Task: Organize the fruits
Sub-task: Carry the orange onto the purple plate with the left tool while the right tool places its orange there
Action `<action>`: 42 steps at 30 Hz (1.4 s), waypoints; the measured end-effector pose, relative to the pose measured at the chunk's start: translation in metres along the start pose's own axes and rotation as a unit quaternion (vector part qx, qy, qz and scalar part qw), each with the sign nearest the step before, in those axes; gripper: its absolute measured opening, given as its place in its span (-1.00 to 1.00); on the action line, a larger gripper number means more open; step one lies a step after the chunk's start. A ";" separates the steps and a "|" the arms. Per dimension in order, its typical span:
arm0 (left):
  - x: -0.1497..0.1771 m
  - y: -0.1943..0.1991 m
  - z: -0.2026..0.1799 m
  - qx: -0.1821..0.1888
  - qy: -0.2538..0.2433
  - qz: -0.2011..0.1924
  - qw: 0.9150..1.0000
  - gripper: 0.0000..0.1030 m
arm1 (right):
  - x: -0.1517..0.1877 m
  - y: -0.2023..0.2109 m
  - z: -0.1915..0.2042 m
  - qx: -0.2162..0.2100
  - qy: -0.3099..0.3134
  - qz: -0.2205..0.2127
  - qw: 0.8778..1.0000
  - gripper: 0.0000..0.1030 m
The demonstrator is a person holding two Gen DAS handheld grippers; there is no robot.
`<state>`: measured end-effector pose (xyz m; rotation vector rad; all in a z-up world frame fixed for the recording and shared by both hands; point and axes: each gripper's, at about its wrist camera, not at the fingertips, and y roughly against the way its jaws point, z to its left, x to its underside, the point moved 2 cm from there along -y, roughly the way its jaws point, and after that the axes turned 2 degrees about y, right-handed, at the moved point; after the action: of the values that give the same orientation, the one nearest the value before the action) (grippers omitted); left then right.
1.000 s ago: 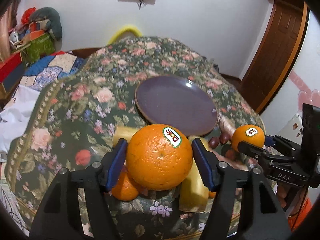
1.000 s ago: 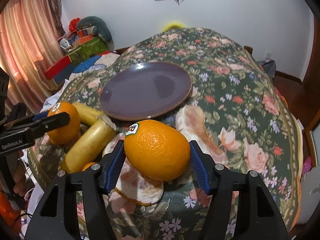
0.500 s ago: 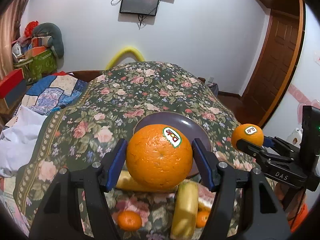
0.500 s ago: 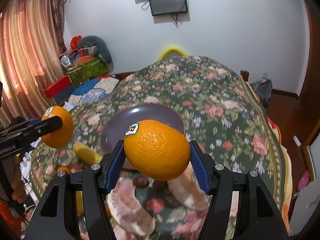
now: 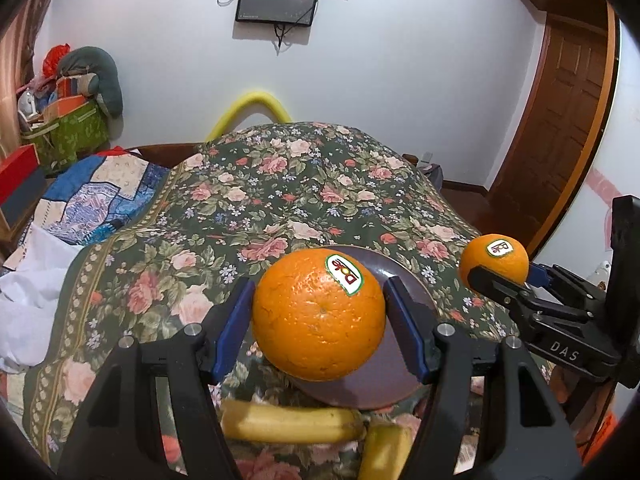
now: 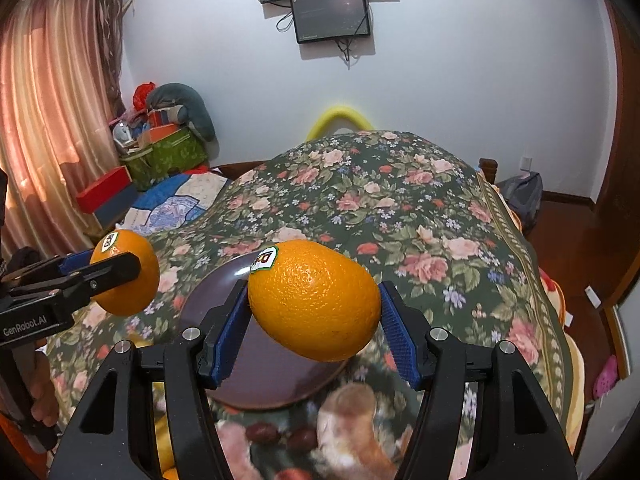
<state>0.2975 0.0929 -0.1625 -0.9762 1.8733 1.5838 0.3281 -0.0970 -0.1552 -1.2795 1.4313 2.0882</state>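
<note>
My left gripper is shut on a large orange with a Dole sticker, held high above the floral-covered table. My right gripper is shut on a second orange with a sticker. Each gripper shows in the other's view: the right one with its orange at the right, the left one with its orange at the left. A dark purple plate lies below and behind both oranges, partly hidden by them.
Two bananas lie at the near edge before the plate. Pale peeled fruit pieces and small dark fruits lie near the plate. Floral cloth covers the table; boxes and clutter stand far left, a door right.
Both grippers have risen well above the table with their oranges. The plate and the fruits on the cloth have dropped lower and look smaller in both views.
</note>
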 end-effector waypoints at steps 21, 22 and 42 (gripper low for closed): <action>-0.010 -0.085 0.011 -0.008 -0.018 0.083 0.996 0.27 | -0.003 -0.087 -0.001 0.000 0.032 0.085 0.996 0.16; -0.009 -0.088 0.010 -0.006 -0.019 0.090 0.996 0.27 | -0.003 -0.089 -0.001 0.006 0.036 0.091 0.995 0.16; -0.003 -0.118 0.013 -0.007 -0.012 0.141 0.990 0.28 | 0.007 -0.106 0.004 -0.006 0.056 0.142 0.988 0.18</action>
<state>0.3899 0.0981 -0.2362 -0.7157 2.0582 1.7598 0.3928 -0.0461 -0.2228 -1.2792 1.7413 2.2358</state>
